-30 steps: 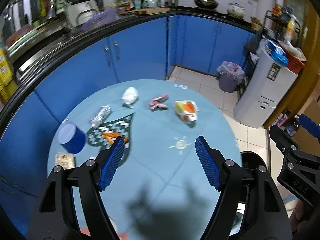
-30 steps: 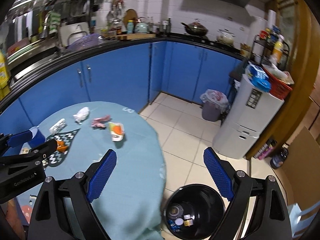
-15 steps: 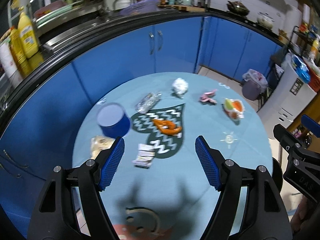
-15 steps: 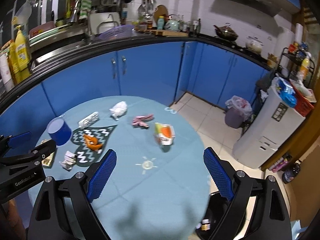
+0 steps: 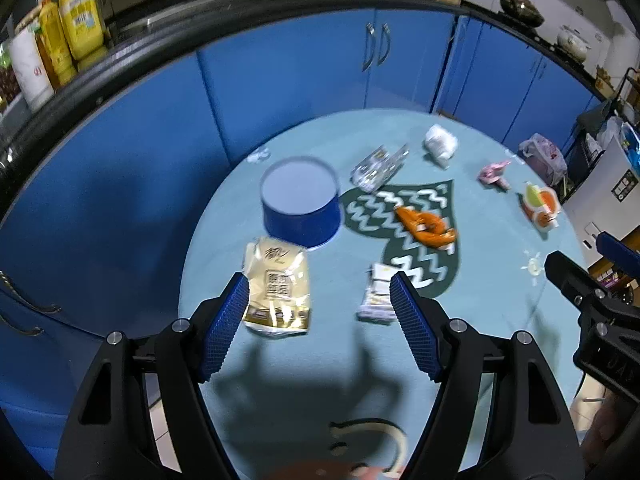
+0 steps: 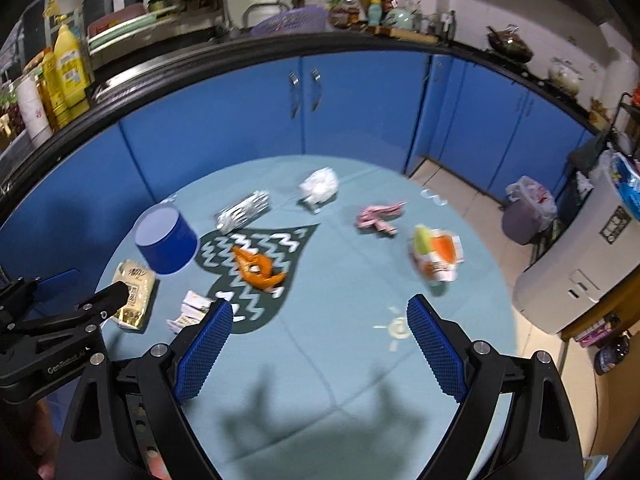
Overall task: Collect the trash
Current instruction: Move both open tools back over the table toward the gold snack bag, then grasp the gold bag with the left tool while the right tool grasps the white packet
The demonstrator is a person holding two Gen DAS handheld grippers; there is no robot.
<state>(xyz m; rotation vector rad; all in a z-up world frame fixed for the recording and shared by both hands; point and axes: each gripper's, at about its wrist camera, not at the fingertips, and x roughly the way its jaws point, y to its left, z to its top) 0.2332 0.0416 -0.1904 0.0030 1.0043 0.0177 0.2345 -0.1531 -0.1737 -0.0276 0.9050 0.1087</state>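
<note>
Over the near edge of the round table (image 6: 340, 380), both grippers tilt steeply down at the teal cloth, each casting a shadow on it. Farthest left, the left gripper (image 5: 318, 294) has its blue pads spread with nothing between them; a gold snack packet (image 5: 278, 286) lies just beyond its left pad, and a small white wrapper (image 5: 376, 294) is partly hidden behind its right pad. A blue tin (image 5: 300, 206) stands past the packet. On the heart-shaped mat (image 6: 256, 256) rests an orange wrapper (image 6: 258, 270), with a silver foil wrapper (image 6: 242, 212) and a crumpled white tissue (image 6: 318, 186) beyond it. The right gripper (image 6: 318, 316) hangs with pads wide apart and empty over bare cloth. Further right lie a pink scrap (image 6: 378, 216) and an orange-and-green pouch (image 6: 436, 252), both blurred, their print unreadable.
</note>
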